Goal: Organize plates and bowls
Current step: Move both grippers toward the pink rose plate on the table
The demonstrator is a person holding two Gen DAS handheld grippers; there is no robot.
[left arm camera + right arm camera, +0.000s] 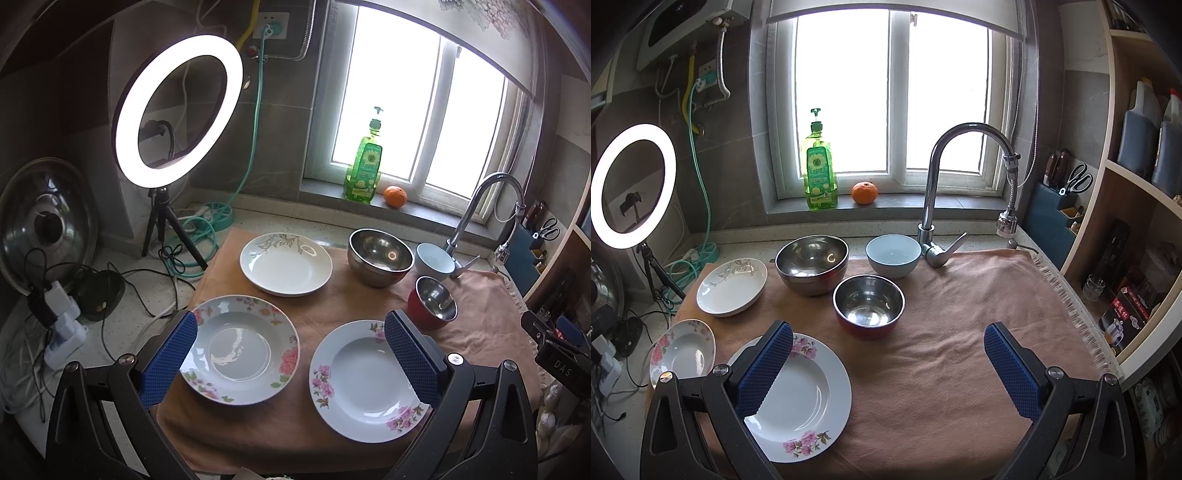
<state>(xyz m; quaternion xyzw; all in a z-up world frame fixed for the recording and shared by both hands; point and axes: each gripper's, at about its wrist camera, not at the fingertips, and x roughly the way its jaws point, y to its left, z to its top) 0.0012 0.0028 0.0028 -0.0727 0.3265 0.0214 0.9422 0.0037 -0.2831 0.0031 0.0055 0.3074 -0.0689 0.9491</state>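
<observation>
Three plates lie on a tan towel: a pink-flowered plate at front right, a rose-rimmed plate at front left, and a gold-leaf plate behind. A large steel bowl, a light blue bowl and a red-sided steel bowl stand at the back right. My left gripper is open and empty above the two front plates. My right gripper is open and empty over the towel, its left finger above the pink-flowered plate. The red-sided bowl stands ahead of it.
A lit ring light on a tripod stands at the back left among cables and a green hose. A faucet rises behind the bowls. A green soap bottle and an orange sit on the windowsill. Shelves stand at the right.
</observation>
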